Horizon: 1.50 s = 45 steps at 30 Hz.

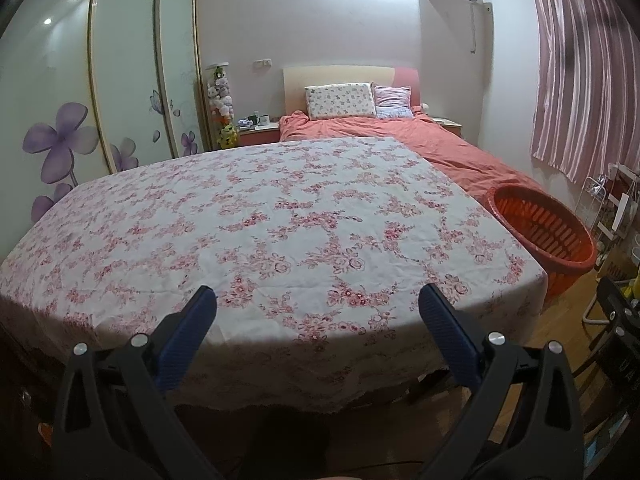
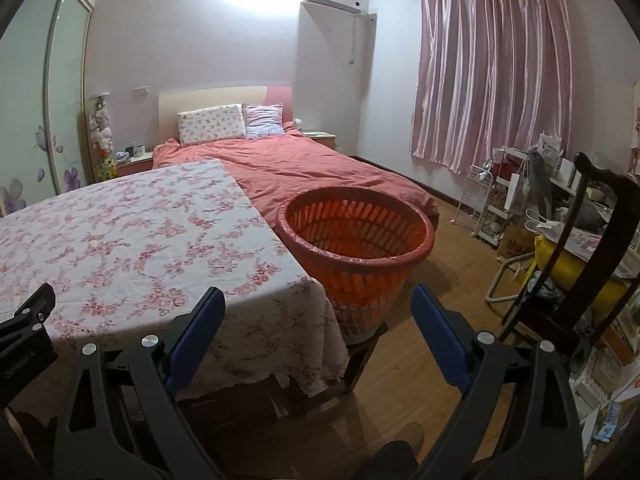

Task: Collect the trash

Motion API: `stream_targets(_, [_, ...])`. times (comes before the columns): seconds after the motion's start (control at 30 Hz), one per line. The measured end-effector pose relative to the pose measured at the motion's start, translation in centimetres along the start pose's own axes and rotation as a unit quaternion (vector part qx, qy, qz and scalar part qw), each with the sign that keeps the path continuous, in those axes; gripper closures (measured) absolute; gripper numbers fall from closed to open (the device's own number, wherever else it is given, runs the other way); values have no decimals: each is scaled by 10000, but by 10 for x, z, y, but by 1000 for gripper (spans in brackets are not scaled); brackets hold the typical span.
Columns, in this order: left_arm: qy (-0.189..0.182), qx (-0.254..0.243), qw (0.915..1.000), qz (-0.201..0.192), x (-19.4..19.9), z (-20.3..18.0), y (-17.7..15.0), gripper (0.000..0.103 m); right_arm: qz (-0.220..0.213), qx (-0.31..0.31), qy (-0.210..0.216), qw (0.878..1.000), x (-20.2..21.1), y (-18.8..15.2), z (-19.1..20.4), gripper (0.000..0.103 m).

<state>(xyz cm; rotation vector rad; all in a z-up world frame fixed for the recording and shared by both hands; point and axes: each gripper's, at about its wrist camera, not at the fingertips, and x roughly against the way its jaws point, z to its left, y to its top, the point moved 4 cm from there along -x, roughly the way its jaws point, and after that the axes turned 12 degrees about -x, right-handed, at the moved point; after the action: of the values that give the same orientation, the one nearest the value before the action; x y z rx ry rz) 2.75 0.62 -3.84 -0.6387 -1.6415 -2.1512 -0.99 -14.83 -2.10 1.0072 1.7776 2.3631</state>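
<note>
Hovering just off the near edge of the table, the left gripper has its blue pads spread wide with nothing between them. The floral cloth lies under and ahead of its fingers and hangs over the near edge. The right gripper is likewise spread wide and holds nothing; its left pad sits over the table's near right corner, its right pad over the wood floor. Between its fingers, farther on, stands the orange basket, upright, just beside the table's right edge, apparently raised on a dark stand whose top shows under it. Through the slots its inside looks bare, though its bottom is hidden from view. In the left view the basket sits off the right edge of the table. No loose trash can be made out on the cloth in either view. The left gripper's body shows at the left rim of the right view. Beyond the table's far edge is a bed with a red cover and two pillows. A dark chair and cluttered shelves stand to the right, under a pink curtain.
</note>
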Motion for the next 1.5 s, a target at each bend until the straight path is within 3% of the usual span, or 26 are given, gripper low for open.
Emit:
stream_targets(0.47, [-123, 104, 9998, -96, 10, 2, 1, 4, -29, 24, 15, 10000, 0, 1, 6, 10])
stream_targets(1.5, [66, 365, 9993, 1, 6, 5, 12, 4, -93, -76, 76, 9999, -1, 13, 10, 10])
